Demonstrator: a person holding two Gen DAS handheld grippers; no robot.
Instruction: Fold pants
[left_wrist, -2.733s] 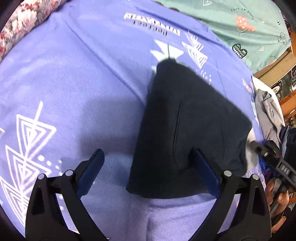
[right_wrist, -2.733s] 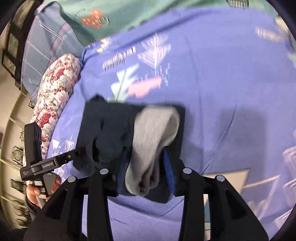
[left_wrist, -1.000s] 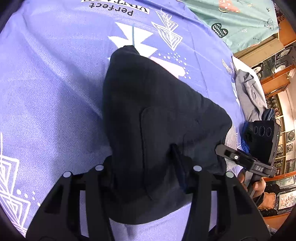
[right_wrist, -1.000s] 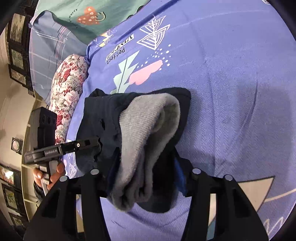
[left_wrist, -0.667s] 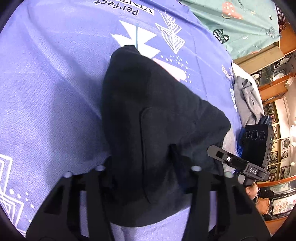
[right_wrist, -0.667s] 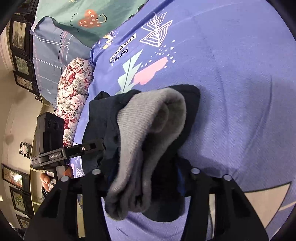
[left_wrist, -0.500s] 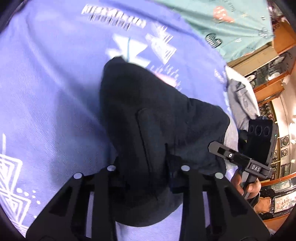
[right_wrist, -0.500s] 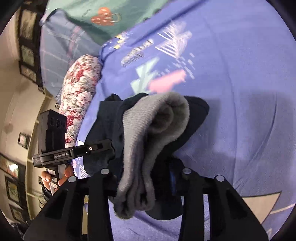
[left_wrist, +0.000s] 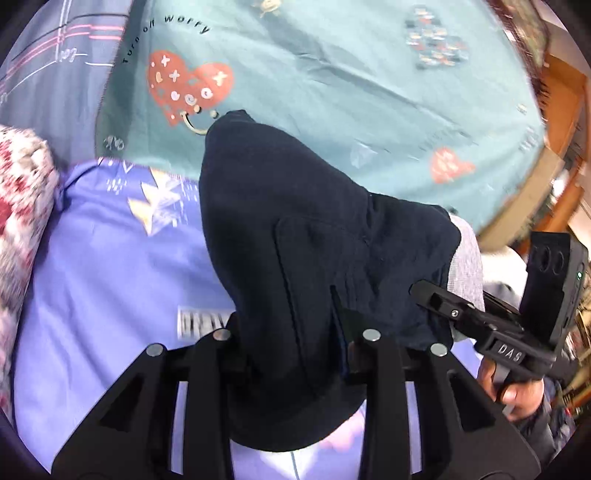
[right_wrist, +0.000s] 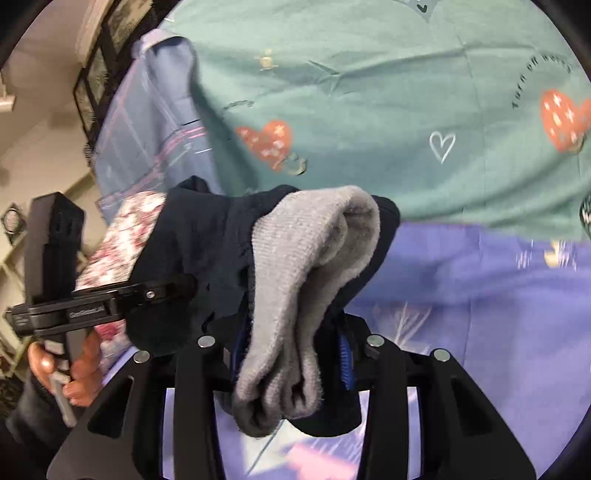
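Since a second ago you've lifted the folded pants (left_wrist: 317, 236) off the purple sheet (left_wrist: 110, 258) to frame centre; left gripper (left_wrist: 291, 325) clamps them, right gripper (right_wrist: 291, 347) easing open around the grey cuff (right_wrist: 306, 266) — keep both level.

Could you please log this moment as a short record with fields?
garment: dark navy pants, folded into a bundle, lifted off the bed
waistband: grey ribbed band, showing at the end by the right hand-held gripper
left hand-held gripper: closed on the navy fabric
right hand-held gripper: clamps the grey band and navy cloth; jaws opening slightly
surface below: purple patterned bedsheet
behind: teal blanket with red hearts
beside: floral pillow, blurred
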